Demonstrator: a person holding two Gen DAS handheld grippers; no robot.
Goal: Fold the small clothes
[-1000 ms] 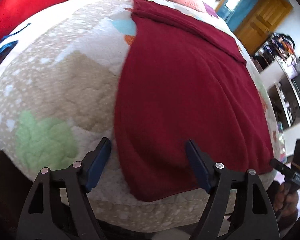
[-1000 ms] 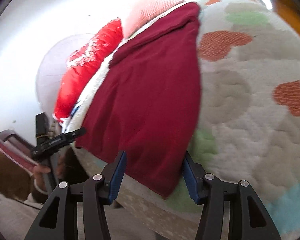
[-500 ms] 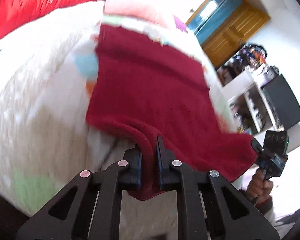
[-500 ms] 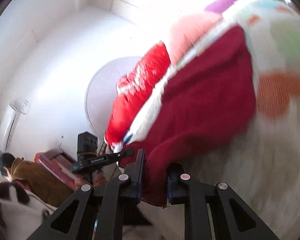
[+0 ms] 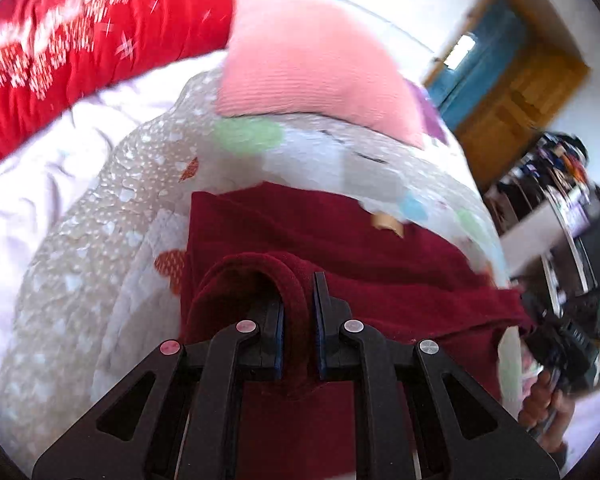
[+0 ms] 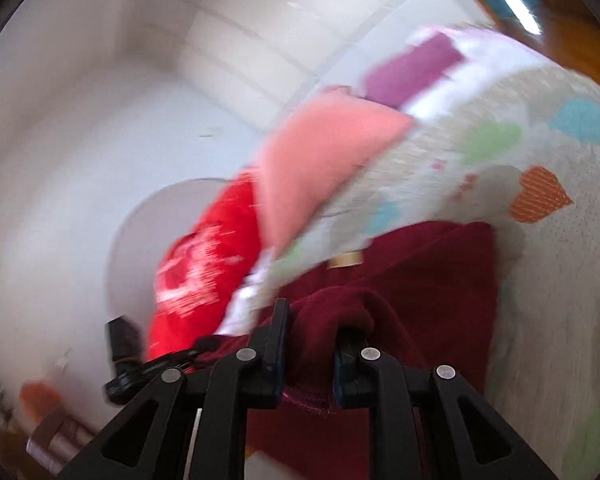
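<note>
A dark red knit garment (image 5: pixel 340 248) lies on a quilted bed cover (image 5: pixel 100 248) with coloured hearts. My left gripper (image 5: pixel 298 300) is shut on a bunched edge of the garment and holds it lifted over the rest of the cloth. My right gripper (image 6: pixel 310 332) is shut on another bunched edge of the same garment (image 6: pixel 432 272). The right gripper also shows at the right edge of the left wrist view (image 5: pixel 560 340), and the left gripper at the lower left of the right wrist view (image 6: pixel 148 364). Both views are motion-blurred.
A pink pillow (image 5: pixel 312 76) and a red quilt (image 5: pixel 72 48) lie at the head of the bed. A purple cloth (image 6: pixel 412 68) lies beyond the pillow. A wooden door (image 5: pixel 516 92) and shelves (image 5: pixel 556 184) stand to the right.
Both grippers closed on the garment's near hem and have carried it forward toward the pillow, so the near part now lies folded over the far part.
</note>
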